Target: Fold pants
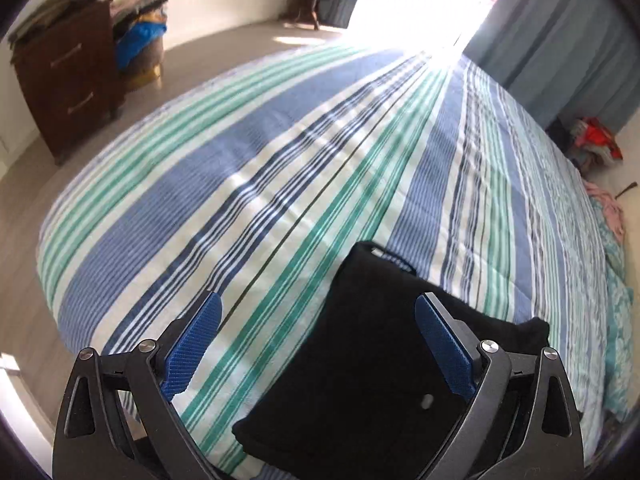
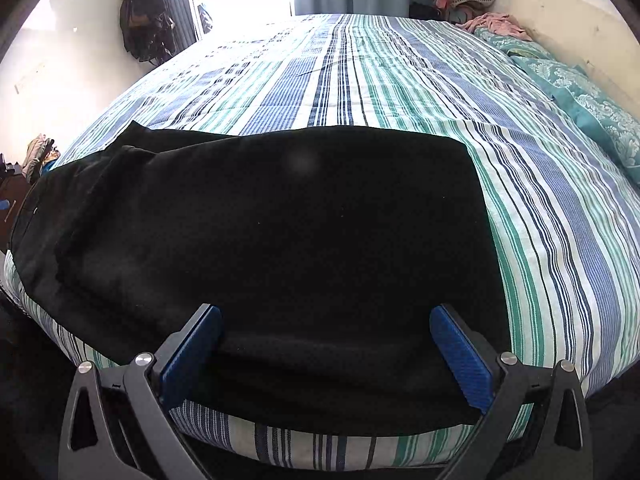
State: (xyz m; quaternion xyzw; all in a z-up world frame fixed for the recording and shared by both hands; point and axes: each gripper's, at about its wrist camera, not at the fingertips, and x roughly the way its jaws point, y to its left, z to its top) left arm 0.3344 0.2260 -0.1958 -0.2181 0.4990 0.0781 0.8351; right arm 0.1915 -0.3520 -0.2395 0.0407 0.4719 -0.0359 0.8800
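Black pants (image 2: 280, 232) lie folded flat along the near edge of a striped bed (image 2: 400, 80). In the left wrist view one end of the pants (image 1: 360, 360) shows as a dark slab at the lower right. My left gripper (image 1: 318, 308) hovers open above that end, its right blue pad (image 1: 444, 352) over the cloth and its left pad (image 1: 192, 348) over the bedspread (image 1: 240, 184). My right gripper (image 2: 326, 318) stands open over the near edge of the pants, its blue pads (image 2: 460, 360) wide apart with cloth below them and nothing pinched.
A dark wooden dresser (image 1: 68, 80) with stacked clothes stands beyond the bed's far left side. Teal pillows (image 2: 580, 92) and a pink garment (image 2: 496, 24) lie at the bed's right end. Curtains (image 1: 560, 32) and a bright doorway are at the back. A bag (image 2: 144, 20) hangs on the wall.
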